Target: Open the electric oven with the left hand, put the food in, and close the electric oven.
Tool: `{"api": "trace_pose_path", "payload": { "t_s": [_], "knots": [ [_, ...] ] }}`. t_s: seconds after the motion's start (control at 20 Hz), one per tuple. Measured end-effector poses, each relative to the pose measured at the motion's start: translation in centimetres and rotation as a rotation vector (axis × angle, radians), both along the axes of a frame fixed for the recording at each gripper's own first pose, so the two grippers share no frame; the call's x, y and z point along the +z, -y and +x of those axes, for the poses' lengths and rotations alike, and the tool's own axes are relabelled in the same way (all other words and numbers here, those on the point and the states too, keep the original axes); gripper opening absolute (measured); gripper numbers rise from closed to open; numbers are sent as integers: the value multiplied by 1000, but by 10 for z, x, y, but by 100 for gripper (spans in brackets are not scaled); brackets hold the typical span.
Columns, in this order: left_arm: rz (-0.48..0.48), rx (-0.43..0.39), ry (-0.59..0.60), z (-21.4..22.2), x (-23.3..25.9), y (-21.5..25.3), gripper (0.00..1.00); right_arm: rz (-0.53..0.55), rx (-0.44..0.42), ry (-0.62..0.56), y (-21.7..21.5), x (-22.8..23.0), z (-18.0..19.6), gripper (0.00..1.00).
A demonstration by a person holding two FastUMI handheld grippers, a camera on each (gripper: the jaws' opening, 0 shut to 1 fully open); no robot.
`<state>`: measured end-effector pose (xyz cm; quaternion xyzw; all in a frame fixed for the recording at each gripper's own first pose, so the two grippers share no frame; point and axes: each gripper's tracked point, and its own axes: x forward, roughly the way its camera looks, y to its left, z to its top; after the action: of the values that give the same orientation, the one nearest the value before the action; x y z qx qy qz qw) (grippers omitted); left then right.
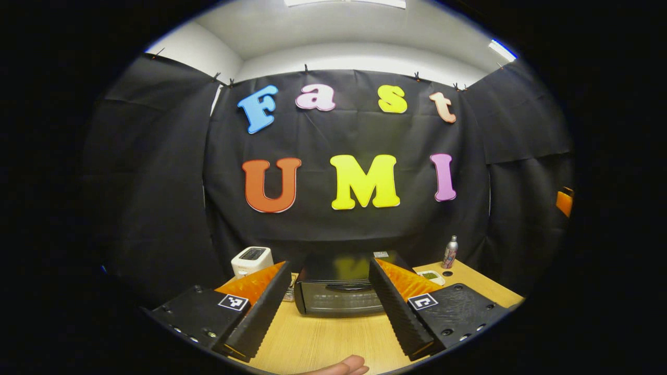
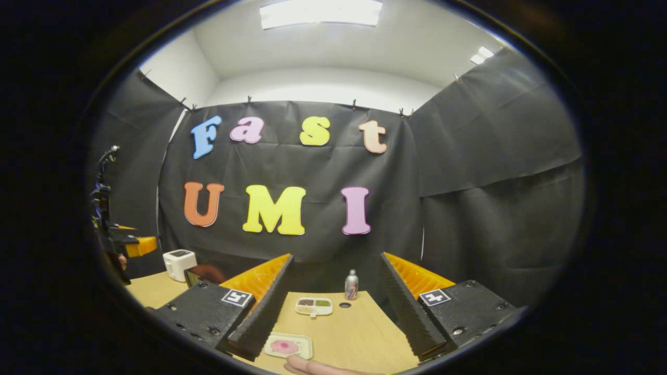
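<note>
The black electric oven stands on the wooden table straight ahead of my left gripper, its door shut and the handle across the top of the glass. That gripper is open and hangs short of the oven, holding nothing. In the right gripper view, a small white tray with pink food lies close below my right gripper, which is open and holds nothing. Farther off sits a divided tray of food. A corner of the oven peeks out at the left.
A white toaster-like appliance stands left of the oven, and a metal bottle stands at the back of the table beside a small hole. The left gripper, held by a hand, appears far left in the right gripper view. A thumb shows at the bottom.
</note>
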<state>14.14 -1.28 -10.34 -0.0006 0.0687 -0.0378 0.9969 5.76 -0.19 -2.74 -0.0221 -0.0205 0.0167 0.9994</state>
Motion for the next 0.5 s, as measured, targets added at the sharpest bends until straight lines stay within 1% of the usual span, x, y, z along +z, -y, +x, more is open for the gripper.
{"api": "trace_pose_path", "payload": {
  "t_s": [0.15,0.35,0.5],
  "knots": [
    [-26,-43,-74,43,-34,17,95,6,-10,-13,9,-13,18,99],
    [3,-49,-179,99,-82,32,96,-14,-34,-52,23,-35,37,99],
    [0,-75,-277,126,-117,49,96,-44,-56,-71,39,-45,46,99]
  ]
}}
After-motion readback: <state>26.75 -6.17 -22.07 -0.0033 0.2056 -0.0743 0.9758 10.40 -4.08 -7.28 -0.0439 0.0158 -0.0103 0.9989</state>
